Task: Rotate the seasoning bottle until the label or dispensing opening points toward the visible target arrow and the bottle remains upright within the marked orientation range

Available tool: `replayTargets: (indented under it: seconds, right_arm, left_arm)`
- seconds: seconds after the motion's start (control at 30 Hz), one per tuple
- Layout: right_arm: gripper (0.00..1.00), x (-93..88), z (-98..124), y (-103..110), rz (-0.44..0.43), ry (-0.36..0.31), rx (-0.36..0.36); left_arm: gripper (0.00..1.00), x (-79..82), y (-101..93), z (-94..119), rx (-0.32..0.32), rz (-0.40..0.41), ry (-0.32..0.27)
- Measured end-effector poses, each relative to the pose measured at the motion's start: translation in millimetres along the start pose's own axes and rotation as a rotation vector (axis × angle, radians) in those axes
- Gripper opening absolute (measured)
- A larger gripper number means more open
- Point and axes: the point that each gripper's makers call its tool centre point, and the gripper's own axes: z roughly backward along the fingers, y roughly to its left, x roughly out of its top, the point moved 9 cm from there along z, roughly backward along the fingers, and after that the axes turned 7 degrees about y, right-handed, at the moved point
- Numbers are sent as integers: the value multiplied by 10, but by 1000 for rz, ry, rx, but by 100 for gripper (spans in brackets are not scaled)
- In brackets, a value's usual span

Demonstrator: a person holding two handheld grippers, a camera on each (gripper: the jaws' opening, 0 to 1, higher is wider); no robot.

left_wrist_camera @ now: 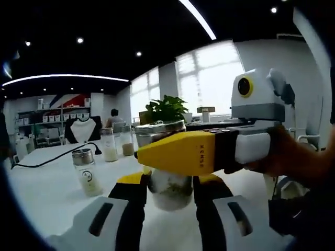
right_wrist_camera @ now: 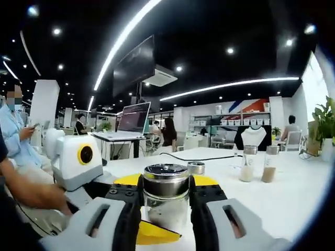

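Both tools have the seasoning bottle (right_wrist_camera: 166, 201) pinched between them on the white worktop (right_wrist_camera: 293, 198). The right tool (right_wrist_camera: 165, 206) is clamped just under the metal cap, low in the centre of the right gripper view. The left tool (left_wrist_camera: 170, 191) grips the glass body, bottom centre of the left gripper view, with the right tool's yellow nose crossing in front.

To turn it well, I'd judge one tool should slacken while the other twists slowly, keeping the base flat so the bottle stays upright.

It is a clear glass jar with a shiny steel lid and pale, speckled contents. I can't make out a label or target arrow.
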Motion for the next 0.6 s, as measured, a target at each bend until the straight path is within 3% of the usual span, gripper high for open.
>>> replayTargets:
  seconds: [0.33, 0.47, 0.6]
  right_arm:
    - [32, -26, 5, -69, -60, -15, -121]
    - [32, -27, 17, -75, -77, -30, -180]
    - [32, -20, -4, -63, -69, -31, -220]
  left_arm:
    - [41, 8, -67, -117, 74, -25, 22]
    - [40, 41, -89, -145, 115, -43, -8]
    - [41, 38, -99, -181, 162, -122, 13]
